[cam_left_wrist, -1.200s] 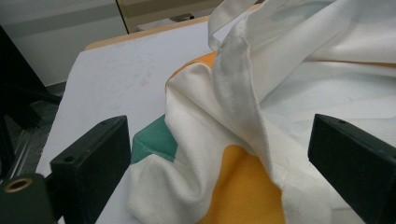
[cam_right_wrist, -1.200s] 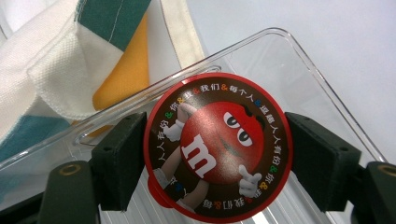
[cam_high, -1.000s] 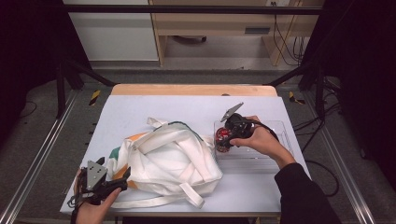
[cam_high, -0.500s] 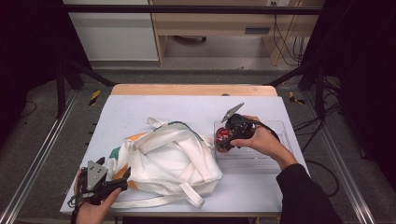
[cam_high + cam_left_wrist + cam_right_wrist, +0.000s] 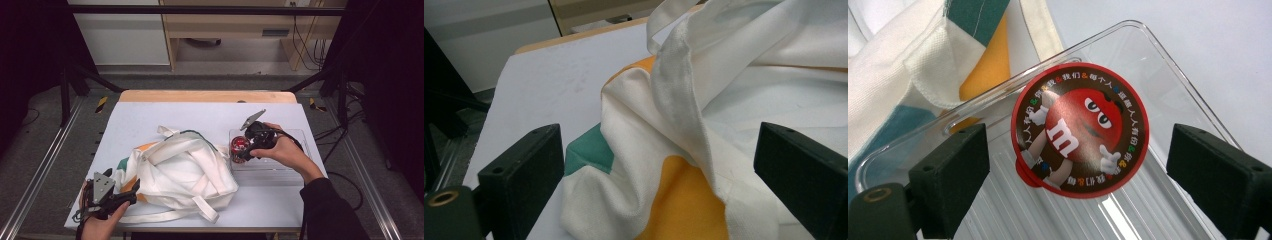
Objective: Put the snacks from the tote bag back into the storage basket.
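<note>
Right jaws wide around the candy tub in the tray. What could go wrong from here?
1. The right hand-held gripper has just been opening; its pads stand clear of the candy tub, so lifting now would probably leave it behind.
2. The tub sits near the clear tray corner beside the bag; a jaw might snag either.

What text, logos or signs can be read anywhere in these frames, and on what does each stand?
"m": white letter on the red cartoon candy figure printed on the round red-rimmed lid in the clear plastic tray.
Ring of small Chinese characters around that lid's edge: too small to read with certainty.
White tote bag: no lettering visible.
</note>
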